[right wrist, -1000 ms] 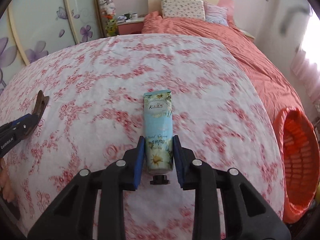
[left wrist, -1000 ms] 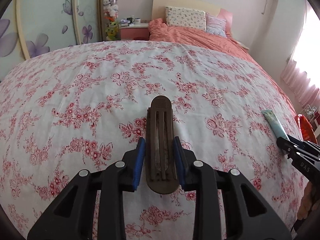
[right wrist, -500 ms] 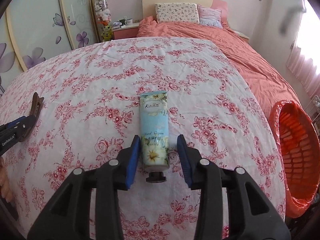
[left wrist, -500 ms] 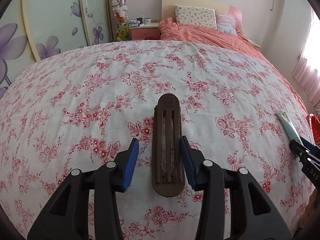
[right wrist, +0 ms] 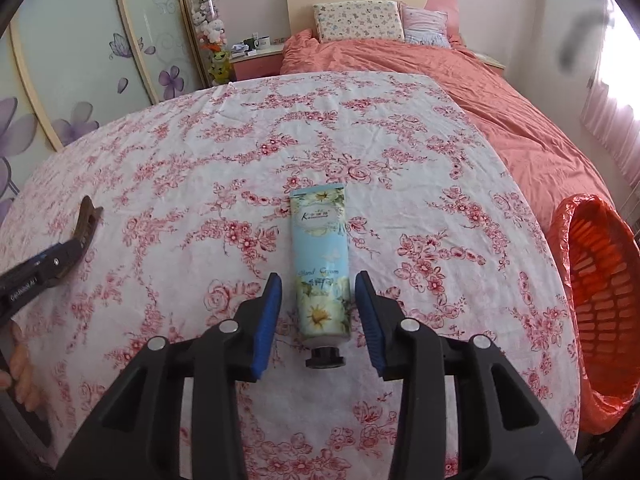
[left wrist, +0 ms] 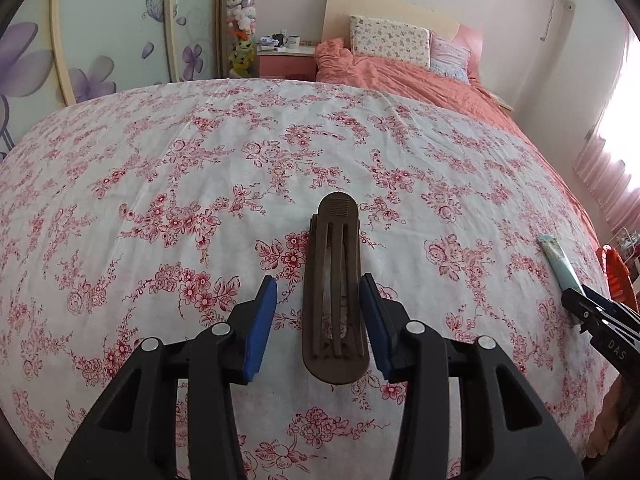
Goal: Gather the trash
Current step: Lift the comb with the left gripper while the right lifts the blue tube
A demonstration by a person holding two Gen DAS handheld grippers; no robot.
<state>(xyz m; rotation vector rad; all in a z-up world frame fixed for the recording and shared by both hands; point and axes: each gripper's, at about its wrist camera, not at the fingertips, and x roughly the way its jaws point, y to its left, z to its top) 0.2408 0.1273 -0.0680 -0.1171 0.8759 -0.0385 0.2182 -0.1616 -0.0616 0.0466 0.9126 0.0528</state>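
- Tools of both hands have opened in the last second: one second ago the blue pads pressed on the two things, and now they stand spread with a gap on each side.
- Our left tool (left wrist: 318, 320) is spread around the brown hair clip (left wrist: 335, 292). The clip lies flat on the flowered bed cover (left wrist: 160, 168), between the pads, and the right pad is very near to it or just touching; we cannot tell which.
- Our right tool (right wrist: 318, 318) is also spread, around the hand cream tube (right wrist: 322, 264). The tube lies on the same cover with its black cap (right wrist: 325, 358) toward us, free of both pads.
- The orange trash basket (right wrist: 604, 312) stands beside the bed on the right, just past the edge of the cover, well apart from both things.
- We judge that both grips were let go, so nothing is collected yet. Both things must be pinched again before they can travel to the basket; the tube is nearer to it.
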